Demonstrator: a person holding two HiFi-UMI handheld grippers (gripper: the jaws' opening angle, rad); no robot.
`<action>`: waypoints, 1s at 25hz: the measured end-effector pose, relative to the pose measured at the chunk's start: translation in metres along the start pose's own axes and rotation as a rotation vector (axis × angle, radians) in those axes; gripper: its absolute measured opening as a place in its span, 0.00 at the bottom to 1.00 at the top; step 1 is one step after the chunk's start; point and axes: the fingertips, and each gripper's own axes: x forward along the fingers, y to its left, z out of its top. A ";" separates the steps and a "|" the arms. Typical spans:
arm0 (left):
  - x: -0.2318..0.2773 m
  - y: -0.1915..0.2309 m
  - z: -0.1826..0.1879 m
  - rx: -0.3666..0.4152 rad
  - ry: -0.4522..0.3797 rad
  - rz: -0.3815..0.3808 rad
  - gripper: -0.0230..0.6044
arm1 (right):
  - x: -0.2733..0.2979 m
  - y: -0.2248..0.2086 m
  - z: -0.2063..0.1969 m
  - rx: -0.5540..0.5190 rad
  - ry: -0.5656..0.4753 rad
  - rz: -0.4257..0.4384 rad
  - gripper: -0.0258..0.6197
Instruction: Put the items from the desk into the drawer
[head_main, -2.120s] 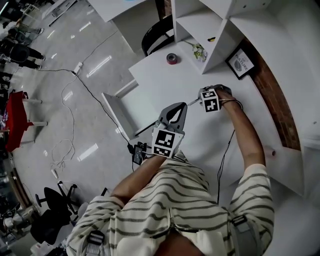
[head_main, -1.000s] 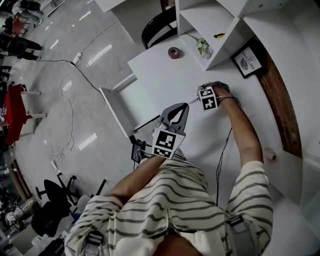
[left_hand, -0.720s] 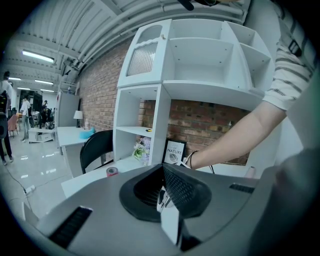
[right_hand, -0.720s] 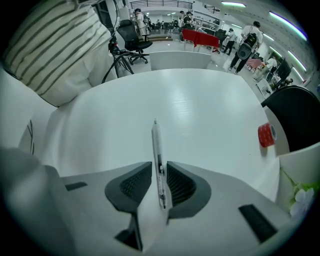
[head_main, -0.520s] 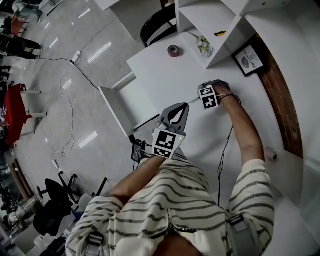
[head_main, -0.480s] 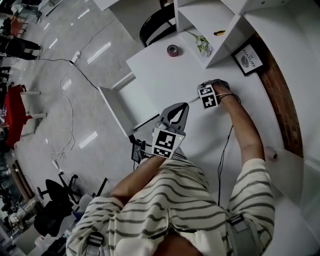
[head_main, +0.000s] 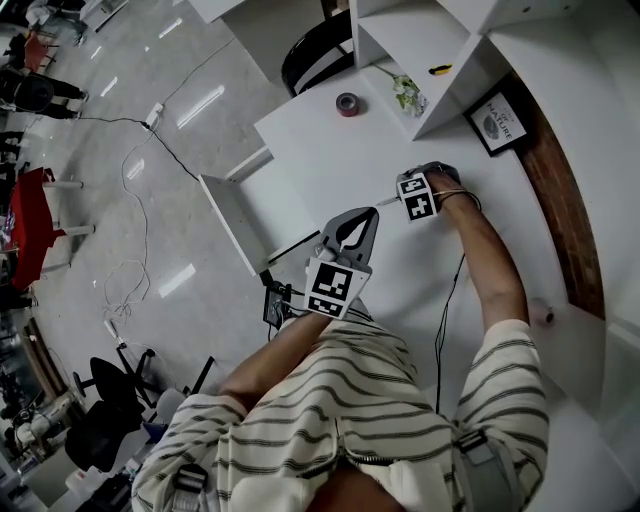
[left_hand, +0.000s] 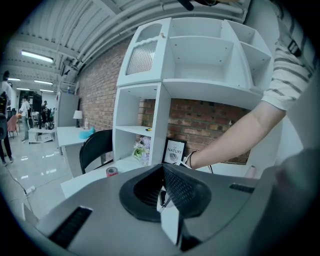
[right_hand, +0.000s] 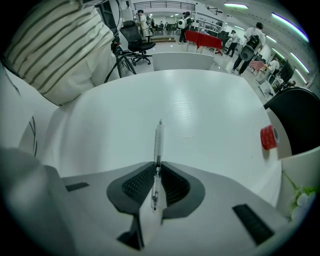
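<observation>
White desk (head_main: 340, 160), open drawer (head_main: 228, 225), brick wall (head_main: 555, 210); pen (right_hand: 158, 145) clamped.

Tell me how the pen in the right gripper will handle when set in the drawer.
The pen looks thin and straight, so it is probably light and stiff. Much of it juts past the jaws of the right gripper, so it may pivot. Its round barrel would likely roll once released.

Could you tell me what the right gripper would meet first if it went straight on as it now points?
Most likely the white desk: the right gripper, shut on a pen, points low across it, so the pen tip would touch first. The red tape roll sits well aside. Depth is uncertain.
</observation>
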 end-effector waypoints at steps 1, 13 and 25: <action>-0.001 0.000 0.001 0.001 -0.001 0.000 0.05 | 0.000 0.001 0.000 0.000 0.004 -0.002 0.12; -0.014 -0.008 0.006 0.018 -0.026 0.000 0.05 | -0.030 0.000 0.002 0.118 -0.039 -0.069 0.12; -0.039 -0.012 0.020 0.041 -0.055 0.022 0.05 | -0.069 -0.006 0.030 0.273 -0.143 -0.185 0.12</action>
